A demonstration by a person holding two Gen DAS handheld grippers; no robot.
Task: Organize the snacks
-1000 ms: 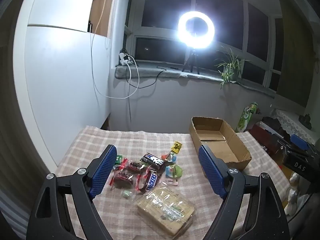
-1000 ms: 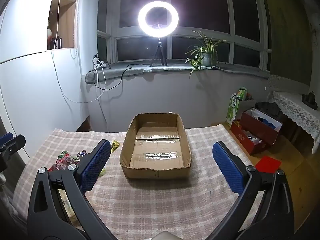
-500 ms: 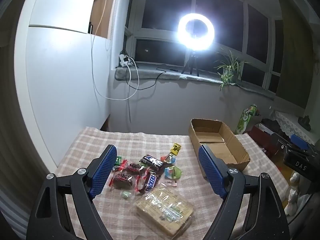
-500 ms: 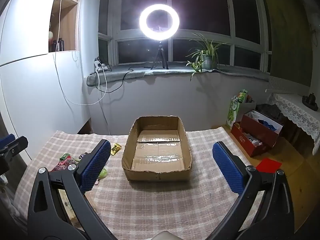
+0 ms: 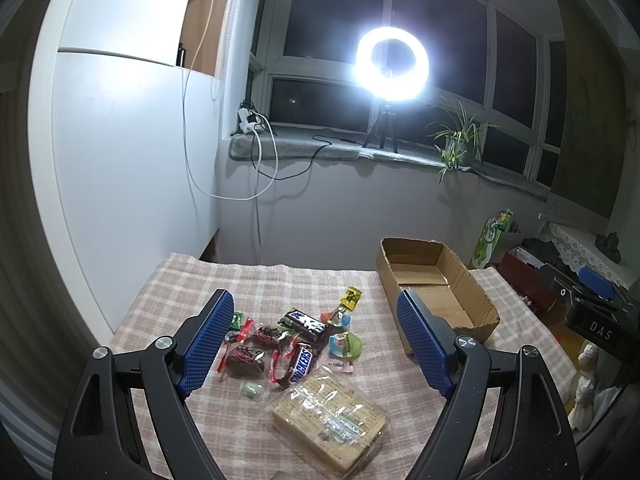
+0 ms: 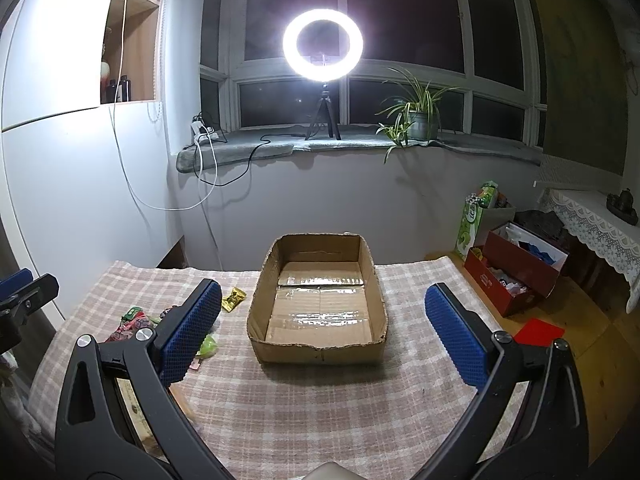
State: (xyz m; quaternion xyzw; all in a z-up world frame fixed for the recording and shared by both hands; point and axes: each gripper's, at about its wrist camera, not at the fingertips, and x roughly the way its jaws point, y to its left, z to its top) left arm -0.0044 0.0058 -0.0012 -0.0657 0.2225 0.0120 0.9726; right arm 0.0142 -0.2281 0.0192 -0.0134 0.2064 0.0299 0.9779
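Note:
A heap of snacks lies on the checked tablecloth [image 5: 180, 280]: a Snickers bar [image 5: 300, 365], a dark chocolate bar [image 5: 305, 321], red-wrapped sweets [image 5: 245, 356], a yellow packet [image 5: 351, 295] and a clear pack of crackers [image 5: 330, 420]. My left gripper [image 5: 316, 340] hangs open above the heap, holding nothing. An empty cardboard box [image 6: 320, 304] stands to the right of the snacks. My right gripper [image 6: 322, 332] is open in front of the box, with nothing in it. The yellow packet [image 6: 234, 299] lies just left of the box.
A ring light [image 6: 323, 45] on a tripod and a potted plant [image 6: 416, 116] stand on the windowsill behind the table. White cupboards [image 5: 132, 140] line the left side. A red box [image 6: 516, 268] and a green carton [image 6: 476, 220] sit on the floor at right.
Both grippers have drawn back and risen a little, so the snacks and the box look smaller and lower. Both stay open.

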